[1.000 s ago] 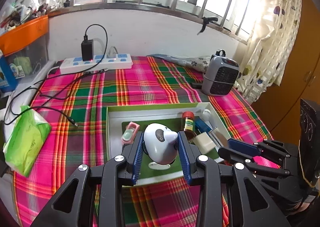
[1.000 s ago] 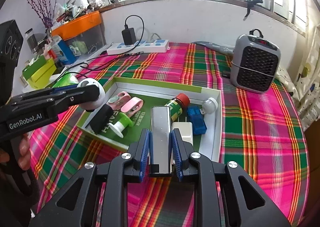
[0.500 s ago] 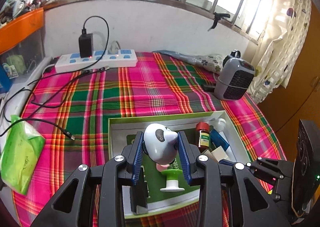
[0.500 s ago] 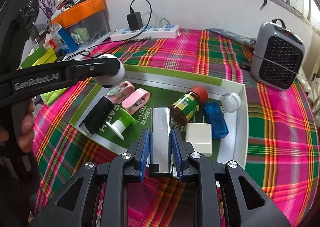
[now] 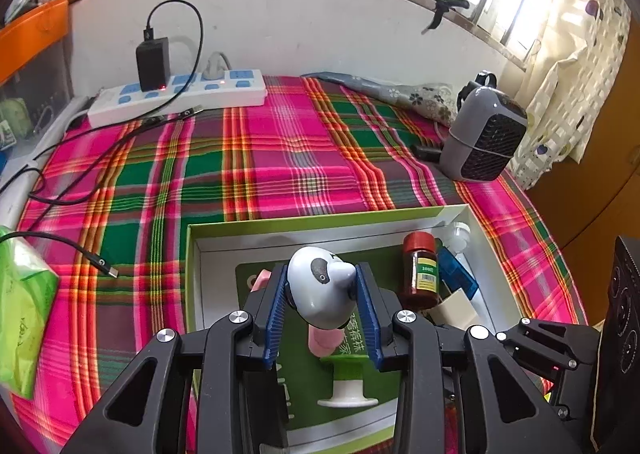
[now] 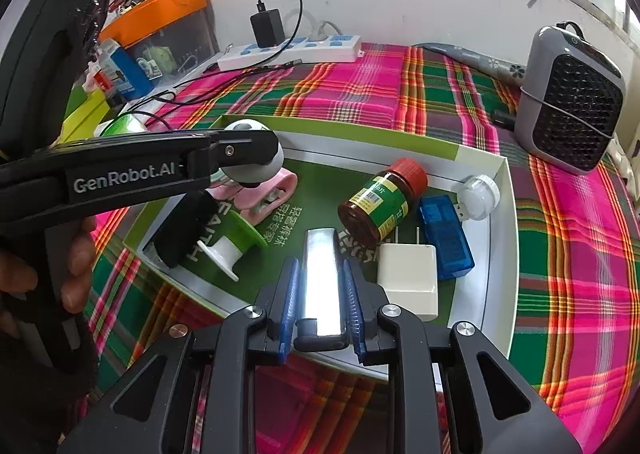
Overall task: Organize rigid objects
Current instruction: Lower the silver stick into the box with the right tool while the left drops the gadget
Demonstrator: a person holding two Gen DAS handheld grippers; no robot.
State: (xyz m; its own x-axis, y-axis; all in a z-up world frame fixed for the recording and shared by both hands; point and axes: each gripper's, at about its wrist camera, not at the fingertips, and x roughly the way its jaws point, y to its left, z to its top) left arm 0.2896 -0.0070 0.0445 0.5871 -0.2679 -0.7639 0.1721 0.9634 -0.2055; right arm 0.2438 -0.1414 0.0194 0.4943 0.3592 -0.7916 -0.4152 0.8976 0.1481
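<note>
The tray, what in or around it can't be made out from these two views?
- Pink clips: left wrist view, mostly hidden behind the panda toy; in the right wrist view the left gripper covers them.
- Black object: right wrist view, its upper end is under that gripper, so its kind is unclear.
- Silver bar: its rear end is hidden between the right gripper fingers.
- Bottle label: too small to read.

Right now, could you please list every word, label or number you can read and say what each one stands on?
"GenRobot.AI": white lettering on the left gripper, along its arm.
"FAITH": only partly legible, on the box floor, half hidden by the green spool.
Chinese characters on the box floor: too distorted to read.
Brown bottle label: too small to read.
</note>
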